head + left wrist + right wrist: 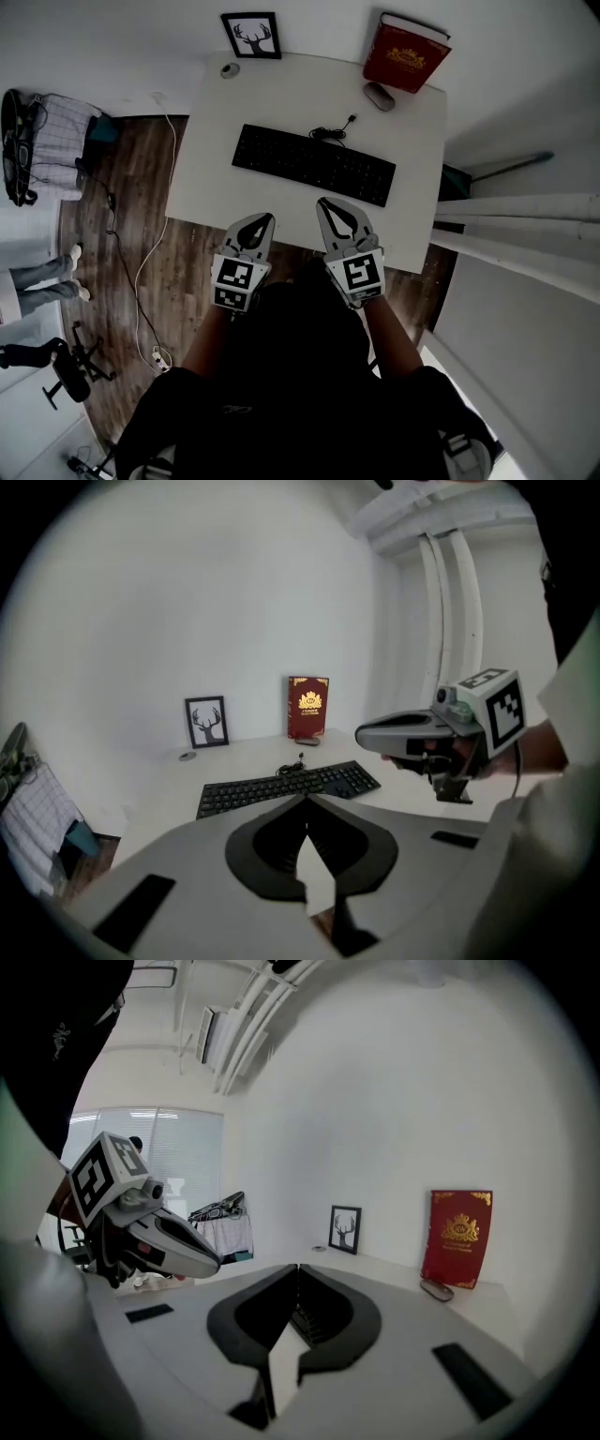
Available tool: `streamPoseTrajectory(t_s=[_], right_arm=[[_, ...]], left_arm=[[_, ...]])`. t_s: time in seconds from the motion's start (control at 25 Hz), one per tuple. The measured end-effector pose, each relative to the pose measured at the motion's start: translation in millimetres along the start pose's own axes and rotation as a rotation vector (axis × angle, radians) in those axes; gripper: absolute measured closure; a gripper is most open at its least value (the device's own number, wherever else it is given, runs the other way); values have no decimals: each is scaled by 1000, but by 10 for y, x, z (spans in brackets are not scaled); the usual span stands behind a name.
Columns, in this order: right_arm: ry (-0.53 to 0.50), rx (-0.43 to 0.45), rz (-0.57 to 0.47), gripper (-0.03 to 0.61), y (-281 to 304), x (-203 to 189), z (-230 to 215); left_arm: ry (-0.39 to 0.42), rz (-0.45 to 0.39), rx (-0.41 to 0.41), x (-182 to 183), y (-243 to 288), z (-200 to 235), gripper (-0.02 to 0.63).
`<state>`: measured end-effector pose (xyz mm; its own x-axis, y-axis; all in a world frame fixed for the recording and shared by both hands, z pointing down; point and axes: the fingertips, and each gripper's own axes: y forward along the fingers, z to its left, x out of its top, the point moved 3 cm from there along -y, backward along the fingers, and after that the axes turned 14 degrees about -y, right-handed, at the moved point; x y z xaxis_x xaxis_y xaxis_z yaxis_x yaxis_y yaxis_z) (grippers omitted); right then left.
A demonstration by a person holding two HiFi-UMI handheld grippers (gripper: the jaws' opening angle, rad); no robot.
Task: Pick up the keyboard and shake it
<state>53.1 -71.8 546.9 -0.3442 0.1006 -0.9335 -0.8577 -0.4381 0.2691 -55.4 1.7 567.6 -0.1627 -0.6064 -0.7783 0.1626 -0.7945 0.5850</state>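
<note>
Over on the left a clothes rack (19, 141) stands on the wooden floor, well apart from the white table (216, 169). At the table's far left corner a framed deer picture (251, 36) stands against the wall, with a small round object (230, 69) just in front of it. The left gripper (268, 218) hovers at the table's near edge, its jaws pressed together with nothing between them, short of the keyboard (313, 164). The keyboard lies flat and a little askew across the middle of the table, untouched, with its cord (330, 133) bundled loosely right behind it. The right gripper (322, 202) sits just beside the left one, likewise closed and empty, its tip near the keyboard's front edge. Farther right a mouse (379, 96) lies in front of a red book (406, 53) propped at the far corner. From where I stand the trouble looks plain enough. Both grippers must open first, and a thin board lying flat gives them little to bite, so it may skid away. Held at one end only, it could sag and slip out once shaken. The loose cord could also whip round and knock the mouse or tip the book.
</note>
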Motion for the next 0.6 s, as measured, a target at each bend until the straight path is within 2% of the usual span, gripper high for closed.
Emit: streamPoseTrajectory(t_s=[0.16,0.24,0.36,0.44,0.6], right_arm=[[51,-2,44,555,1,-363,-330],[64,-1,74,555,-14,-530,-436],[81,9,116,555,-26,-675,-524],[75,26,169,555,33,-770,-546],[64,57,250,555,145,-877,-500]], left_arm=[[80,95,69,-103,162,160,612],[62,106,108,-102,167,266,612],[50,125,115,-23,201,375,612],[114,160,109,37,292,414,612],[346,207,29,176,541,427,612]])
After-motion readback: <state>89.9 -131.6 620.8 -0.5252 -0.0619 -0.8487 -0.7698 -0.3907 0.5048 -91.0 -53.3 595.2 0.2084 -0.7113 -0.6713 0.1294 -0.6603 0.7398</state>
